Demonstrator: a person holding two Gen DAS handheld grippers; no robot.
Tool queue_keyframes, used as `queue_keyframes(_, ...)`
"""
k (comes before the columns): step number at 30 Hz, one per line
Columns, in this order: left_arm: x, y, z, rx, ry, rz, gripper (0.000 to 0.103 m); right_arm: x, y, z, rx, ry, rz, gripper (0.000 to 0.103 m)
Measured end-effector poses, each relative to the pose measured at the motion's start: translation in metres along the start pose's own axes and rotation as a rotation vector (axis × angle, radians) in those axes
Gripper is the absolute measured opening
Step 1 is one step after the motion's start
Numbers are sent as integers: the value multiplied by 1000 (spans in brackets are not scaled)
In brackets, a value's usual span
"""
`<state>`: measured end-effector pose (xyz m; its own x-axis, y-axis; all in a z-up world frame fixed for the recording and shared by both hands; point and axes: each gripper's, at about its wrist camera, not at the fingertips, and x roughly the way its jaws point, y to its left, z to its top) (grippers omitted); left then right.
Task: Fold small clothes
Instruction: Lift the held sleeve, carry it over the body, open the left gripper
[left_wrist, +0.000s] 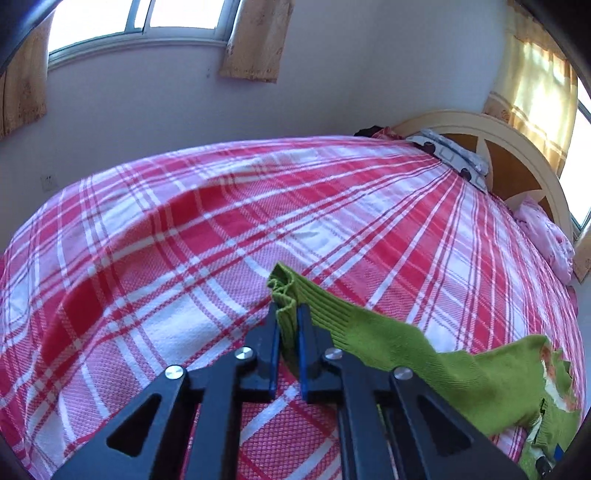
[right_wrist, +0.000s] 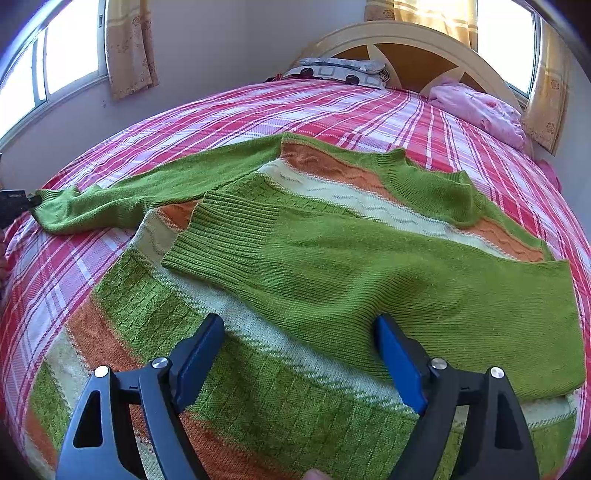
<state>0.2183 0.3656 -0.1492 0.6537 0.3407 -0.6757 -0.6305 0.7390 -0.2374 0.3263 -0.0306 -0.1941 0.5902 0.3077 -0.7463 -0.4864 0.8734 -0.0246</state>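
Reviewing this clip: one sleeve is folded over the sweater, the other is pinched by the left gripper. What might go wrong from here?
1. The left gripper pinches only the ribbed cuff near its edge; the knit may slip out mid-fold.
2. The right gripper hangs open over the folded sleeve, pinning nothing; pulling the other sleeve might drag the sweater across the plaid bedspread and undo that fold.

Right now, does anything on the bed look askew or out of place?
Nothing looks damaged. The green sweater is mid-fold: one sleeve lies across its body, the other sleeve is pinched at the cuff by the left hand-held gripper. The right hand-held gripper hangs open above it.
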Motion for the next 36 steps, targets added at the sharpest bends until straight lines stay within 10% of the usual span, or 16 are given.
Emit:
queue_keyframes(24,-132,-115,57,66,-188,-428,7,-6,-10,3,58,-25,5,84)
queue_keyframes(36,-167,-187,69,146,-233,-574,7,-88,-50,-10,180,-95,28,84)
